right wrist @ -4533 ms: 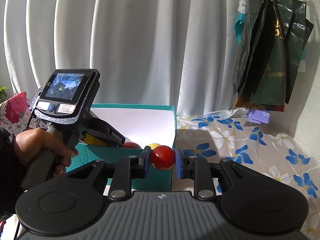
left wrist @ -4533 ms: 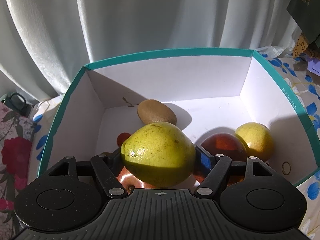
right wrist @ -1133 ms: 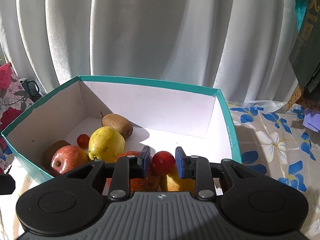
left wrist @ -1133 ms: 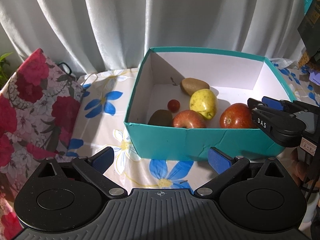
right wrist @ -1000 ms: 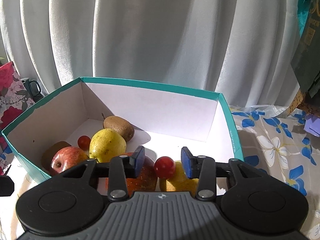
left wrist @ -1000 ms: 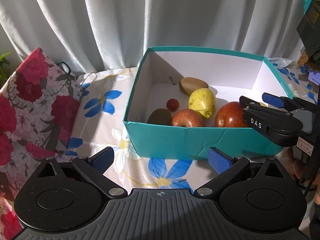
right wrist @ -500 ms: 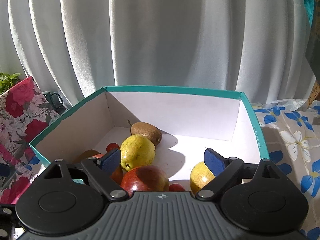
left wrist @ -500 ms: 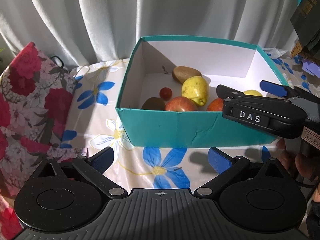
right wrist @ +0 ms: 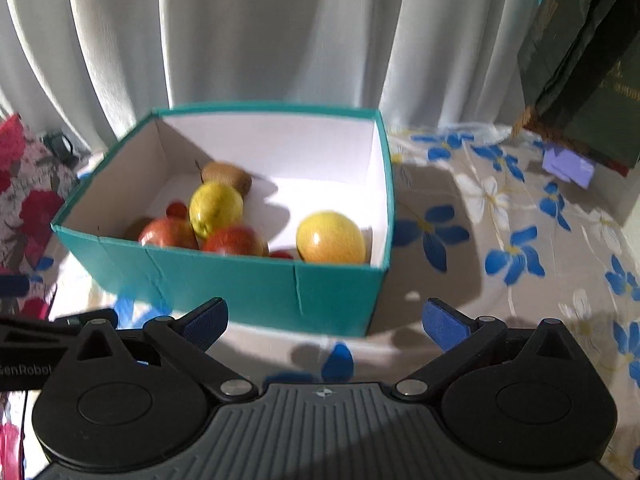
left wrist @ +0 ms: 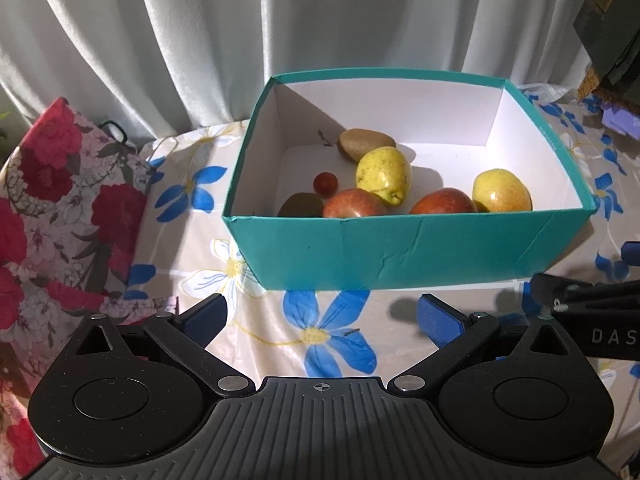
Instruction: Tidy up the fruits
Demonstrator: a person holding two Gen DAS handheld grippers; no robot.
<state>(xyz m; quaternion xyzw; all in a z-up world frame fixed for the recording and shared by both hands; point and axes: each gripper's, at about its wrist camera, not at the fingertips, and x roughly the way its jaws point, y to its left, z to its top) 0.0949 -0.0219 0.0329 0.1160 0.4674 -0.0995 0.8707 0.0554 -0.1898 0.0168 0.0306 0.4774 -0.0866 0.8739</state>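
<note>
A white pleated curtain [left wrist: 200, 40] hangs behind a table draped in a beige plastic cloth printed with blue flowers [left wrist: 328, 336], where a teal cardboard box with a white interior [left wrist: 400, 248] now holds every fruit in sight. A red rose-patterned cushion [left wrist: 60, 208] lies to the box's left; dark green bags [right wrist: 580, 60] hang at right.

Inside the box, two red apples [left wrist: 352, 204] [left wrist: 442, 202] sit against the near wall, a yellow pear [left wrist: 383, 174] just behind them and a second yellow pear [left wrist: 501, 192] toward the right wall. A brown kiwi [left wrist: 365, 145] rests farther back, touching the first pear, another kiwi [left wrist: 301, 205] lies in the shaded near-left corner, and a small red cherry tomato [left wrist: 325, 183] sits beside it. A second cherry tomato [right wrist: 281, 255] peeps over the near wall between apple and pear in the right wrist view.

A second ago the right gripper [right wrist: 326, 320] stood over the box with that tomato between its blue pads; its jaws have since spread wide and it has pulled back clear of the near wall, empty. The left gripper [left wrist: 322, 318] also stands spread apart with nothing in it, drawn back over the cloth. No loose fruit shows on the table, so the sorting looks finished or very nearly so
</note>
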